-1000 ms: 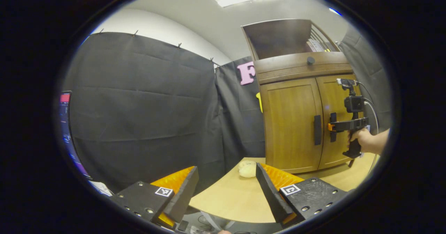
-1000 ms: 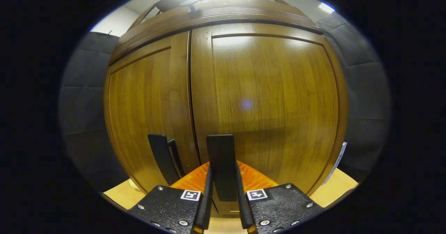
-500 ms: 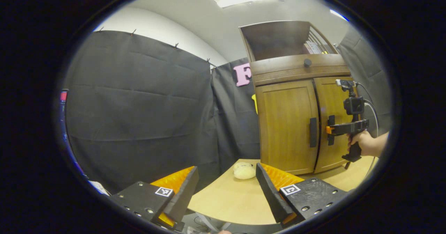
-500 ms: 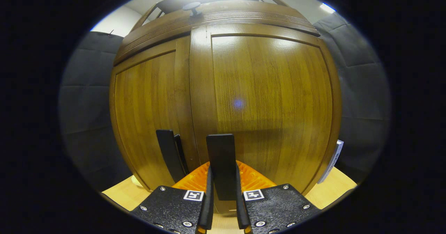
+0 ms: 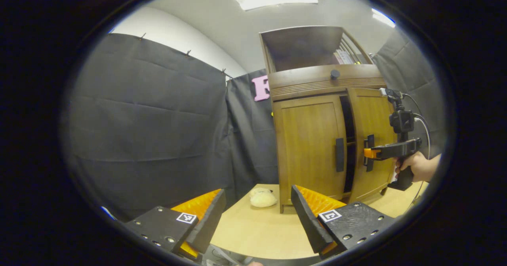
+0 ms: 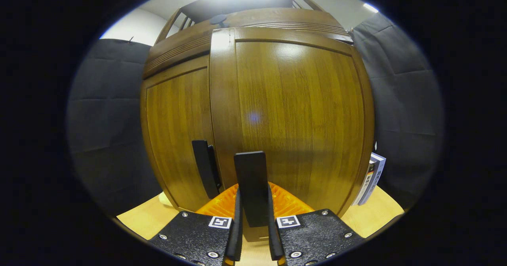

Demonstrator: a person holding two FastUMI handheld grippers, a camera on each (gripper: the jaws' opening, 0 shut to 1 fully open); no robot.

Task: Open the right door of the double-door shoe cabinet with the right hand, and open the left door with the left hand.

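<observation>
A brown wooden shoe cabinet (image 5: 313,82) stands on a light wooden table (image 5: 261,230). Its right door (image 5: 370,119) stands ajar, with a dark gap beside the closed left door (image 5: 309,139). In the right gripper view my right gripper (image 6: 253,218) is shut on the right door's black handle (image 6: 250,179), and the right door (image 6: 293,111) swings out ahead of the left door (image 6: 176,131) and its handle (image 6: 202,167). My left gripper (image 5: 257,214) hangs open, well short of the cabinet. The right gripper (image 5: 370,153) and the hand holding it (image 5: 418,167) show farther off.
A pale soft lump (image 5: 261,198) lies on the table by the cabinet's left foot. Books (image 6: 370,179) stand to the cabinet's right. The cabinet's top lid (image 5: 303,46) is raised. Black cloth walls close the booth.
The right door has swung outward from closed, pulled by my right gripper on its handle. The left gripper's view has shifted, so the cabinet sits more to the left in it.
</observation>
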